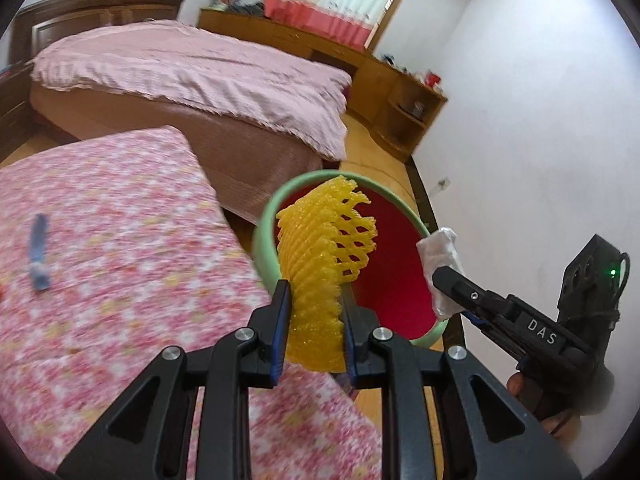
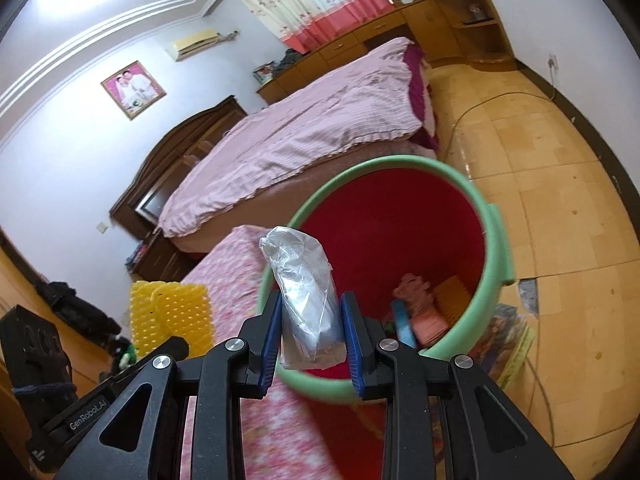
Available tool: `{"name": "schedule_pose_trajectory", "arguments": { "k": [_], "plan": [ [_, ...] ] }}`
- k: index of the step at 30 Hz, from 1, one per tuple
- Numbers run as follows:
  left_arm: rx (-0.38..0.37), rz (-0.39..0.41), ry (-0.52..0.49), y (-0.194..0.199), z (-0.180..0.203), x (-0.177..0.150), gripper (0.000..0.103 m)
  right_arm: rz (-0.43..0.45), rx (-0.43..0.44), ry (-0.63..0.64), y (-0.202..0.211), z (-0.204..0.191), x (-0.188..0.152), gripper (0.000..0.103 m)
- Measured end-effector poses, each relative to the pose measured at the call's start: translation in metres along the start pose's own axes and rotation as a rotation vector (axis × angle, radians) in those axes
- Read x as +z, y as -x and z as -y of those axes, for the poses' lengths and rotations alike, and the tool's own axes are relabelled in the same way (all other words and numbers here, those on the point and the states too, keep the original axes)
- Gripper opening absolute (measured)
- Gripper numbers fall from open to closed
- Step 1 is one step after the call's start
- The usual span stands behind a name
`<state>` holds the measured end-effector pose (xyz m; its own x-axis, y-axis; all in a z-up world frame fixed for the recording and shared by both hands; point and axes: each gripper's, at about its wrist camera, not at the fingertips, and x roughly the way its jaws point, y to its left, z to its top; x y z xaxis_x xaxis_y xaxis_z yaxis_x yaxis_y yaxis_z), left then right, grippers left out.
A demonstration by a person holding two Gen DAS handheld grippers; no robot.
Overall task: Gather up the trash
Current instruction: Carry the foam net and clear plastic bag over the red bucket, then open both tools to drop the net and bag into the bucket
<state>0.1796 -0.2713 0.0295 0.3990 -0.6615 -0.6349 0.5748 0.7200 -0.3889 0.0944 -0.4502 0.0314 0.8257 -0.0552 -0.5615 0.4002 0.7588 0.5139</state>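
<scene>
Left wrist view: the left gripper (image 1: 314,300) is clamped on a yellow foam fruit net (image 1: 326,256), its blue-padded fingers (image 1: 282,320) pressing both sides; the net extends toward 12 o'clock over the rim of a green bin (image 1: 264,248) with a red interior. At 3 o'clock the right gripper (image 1: 444,280) grasps a crumpled clear plastic bag (image 1: 440,252) beside the bin's edge. A blue scrap (image 1: 39,256) lies at 9 o'clock on the pink floral table cover (image 1: 120,240). Right wrist view: the right gripper (image 2: 310,328), narrowly parted, pinches the plastic bag (image 2: 304,292) between its pads above the bin's near rim (image 2: 304,390); discarded items (image 2: 424,312) rest inside the bin at 3 o'clock; the net (image 2: 172,316) appears at 9 o'clock.
</scene>
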Motion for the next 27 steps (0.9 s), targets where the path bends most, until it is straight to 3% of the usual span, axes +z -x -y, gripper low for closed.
{"name": "schedule_pose_trajectory", "arguments": {
  "k": [9, 14, 27],
  "plan": [
    [0.007, -0.045, -0.055, -0.044, 0.021, 0.011, 0.024, -0.014, -0.017, -0.043, -0.017, 0.024, 0.005, 0.03],
    [0.003, -0.053, -0.063, -0.051, 0.024, 0.012, 0.04, -0.027, -0.015, -0.073, -0.024, 0.036, 0.006, 0.032],
    [0.021, -0.05, -0.001, -0.064, 0.017, 0.02, 0.057, -0.027, -0.032, -0.092, -0.024, 0.039, 0.009, 0.034]
  ]
}}
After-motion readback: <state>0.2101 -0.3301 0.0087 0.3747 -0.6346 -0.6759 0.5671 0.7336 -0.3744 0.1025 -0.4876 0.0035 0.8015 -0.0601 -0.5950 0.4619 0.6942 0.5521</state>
